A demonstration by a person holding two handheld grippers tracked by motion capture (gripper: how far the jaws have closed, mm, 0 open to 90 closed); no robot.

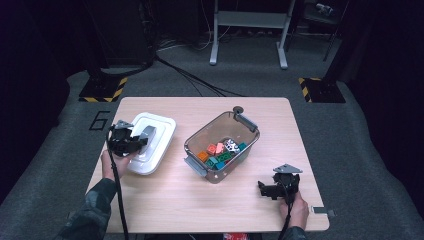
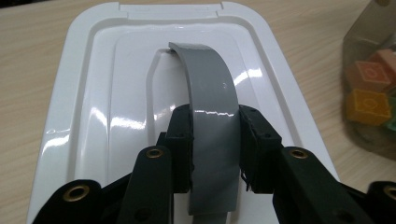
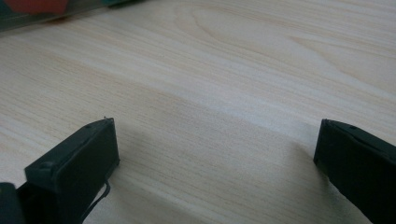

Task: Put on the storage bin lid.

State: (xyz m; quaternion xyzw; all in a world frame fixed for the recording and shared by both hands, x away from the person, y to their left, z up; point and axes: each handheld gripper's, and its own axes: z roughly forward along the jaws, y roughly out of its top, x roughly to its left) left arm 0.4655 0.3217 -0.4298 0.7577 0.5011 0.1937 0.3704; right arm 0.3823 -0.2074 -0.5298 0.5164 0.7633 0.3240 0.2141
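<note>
Clear bin (image 1: 248, 131) of colourful blocks (image 1: 220, 152)

Bare table (image 1: 165, 200) lies open between white lid (image 1: 160, 131) and bin (image 1: 200, 137).

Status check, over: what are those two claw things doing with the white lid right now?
Left gripper shut on the lid's grey handle. Right gripper open, empty, over bare table. White lid beside the open box of blocks. Nothing between them.
</note>
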